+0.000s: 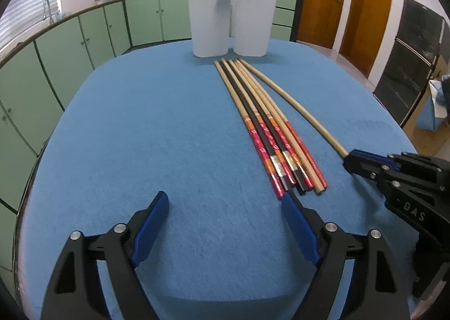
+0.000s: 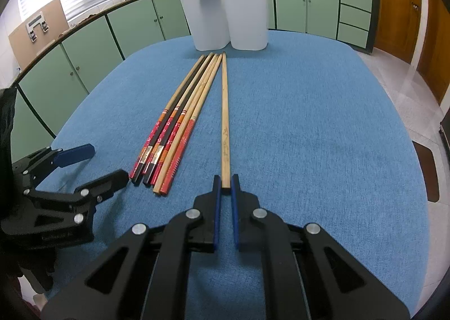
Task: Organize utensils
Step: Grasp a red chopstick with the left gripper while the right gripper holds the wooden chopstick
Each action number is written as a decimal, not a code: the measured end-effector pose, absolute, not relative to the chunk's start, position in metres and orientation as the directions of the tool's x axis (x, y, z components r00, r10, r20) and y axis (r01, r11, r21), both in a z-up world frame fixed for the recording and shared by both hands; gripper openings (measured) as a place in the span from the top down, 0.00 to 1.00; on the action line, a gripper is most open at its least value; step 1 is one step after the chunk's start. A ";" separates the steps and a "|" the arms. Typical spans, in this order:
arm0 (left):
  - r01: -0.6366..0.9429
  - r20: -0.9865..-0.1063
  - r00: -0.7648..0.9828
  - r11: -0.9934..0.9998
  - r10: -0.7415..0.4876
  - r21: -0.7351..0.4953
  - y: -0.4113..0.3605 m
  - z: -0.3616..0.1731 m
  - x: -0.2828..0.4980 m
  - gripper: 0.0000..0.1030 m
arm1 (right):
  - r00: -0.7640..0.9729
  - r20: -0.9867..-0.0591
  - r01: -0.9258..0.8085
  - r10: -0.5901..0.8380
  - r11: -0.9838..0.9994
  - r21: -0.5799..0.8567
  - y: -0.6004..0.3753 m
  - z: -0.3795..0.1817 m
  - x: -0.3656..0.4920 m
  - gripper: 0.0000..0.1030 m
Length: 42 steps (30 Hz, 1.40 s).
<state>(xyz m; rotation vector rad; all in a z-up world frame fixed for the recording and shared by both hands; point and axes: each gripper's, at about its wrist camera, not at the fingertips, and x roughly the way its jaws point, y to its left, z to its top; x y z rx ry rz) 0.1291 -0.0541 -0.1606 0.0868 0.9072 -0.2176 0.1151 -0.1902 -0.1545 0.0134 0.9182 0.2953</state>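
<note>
Two containers: a pair of white plastic tubs (image 2: pixel 230 16) stand touching each other at the far edge of the blue cloth-covered table (image 2: pixel 309 123), well apart from both grippers.
Loose bundle: patterned red, black and bamboo chopsticks (image 1: pixel 270 134) lie side by side, tips toward the tubs, butt ends toward the cameras.
Single stick: one plain light-wood chopstick (image 2: pixel 224 123) lies just right of the bundle, its tip close to the bundle's tips, its butt end angled away.
Right gripper (image 2: pixel 225 182): jaws closed nearly all the way, blue pads pinching the butt end of the plain chopstick; the shaft runs straight out ahead along the cloth.
Left gripper (image 1: pixel 225 202): jaws spread wide, holding nothing; its right pad sits just at the butt ends of the bundle, the left pad over bare cloth.
Step in hand: likely lifting the single stick for a tub.
Doing it well: the grip is at the very end, so the long shaft may droop or swing; raise it slowly, keep the tip clear of the bundle, and tilt it upright before reaching a tub's rim.
Risk: a brush against the neighbours could scatter them.
</note>
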 end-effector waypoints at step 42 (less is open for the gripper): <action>0.188 -0.793 0.596 0.982 -0.127 -0.016 -0.046 -0.159 0.132 0.21 | 0.565 -0.780 -0.235 0.268 0.959 0.159 -0.200 -0.156 0.118 0.94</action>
